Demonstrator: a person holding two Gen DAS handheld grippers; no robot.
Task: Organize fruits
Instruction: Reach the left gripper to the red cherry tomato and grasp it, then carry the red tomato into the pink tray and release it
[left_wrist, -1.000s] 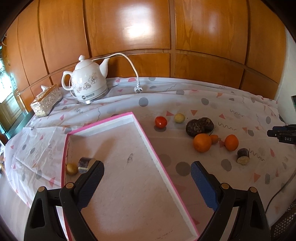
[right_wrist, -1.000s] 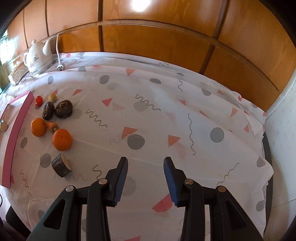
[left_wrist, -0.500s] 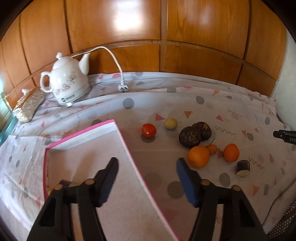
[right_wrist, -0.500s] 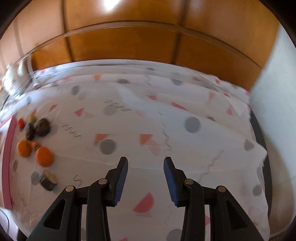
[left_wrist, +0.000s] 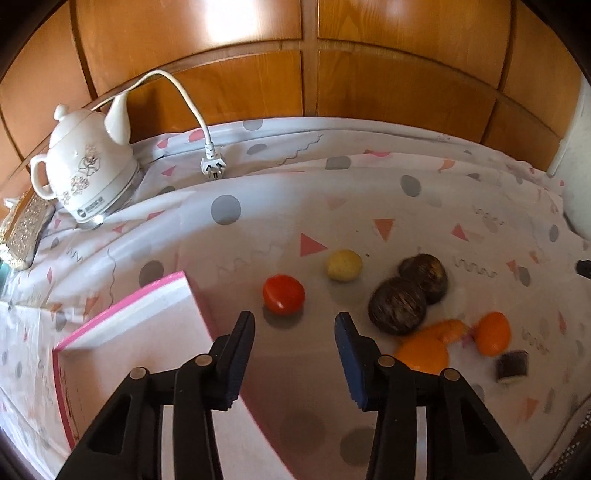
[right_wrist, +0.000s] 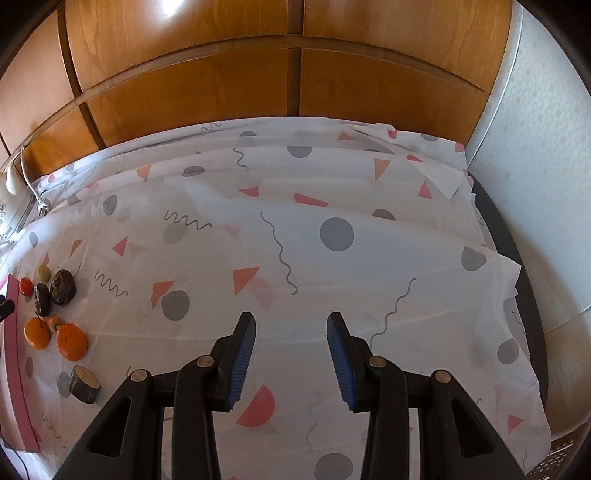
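Left gripper (left_wrist: 294, 325), jaws just narrowed on nothing, nears red tomato (left_wrist: 283, 294); right gripper (right_wrist: 291, 332) released, empty; loose fruits still outside pink tray (left_wrist: 147, 314).

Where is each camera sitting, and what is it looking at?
Left wrist: sits on the left gripper, looking down over its open, empty fingers at the red tomato, the pink tray and the white kettle; its jaws have just been closing.
Right wrist: sits on the right gripper, looking down over its open, empty fingers at bare patterned tablecloth, with the fruit far left.
Shared: both see the tomato, two oranges, the tray's edge and the wooden wall.
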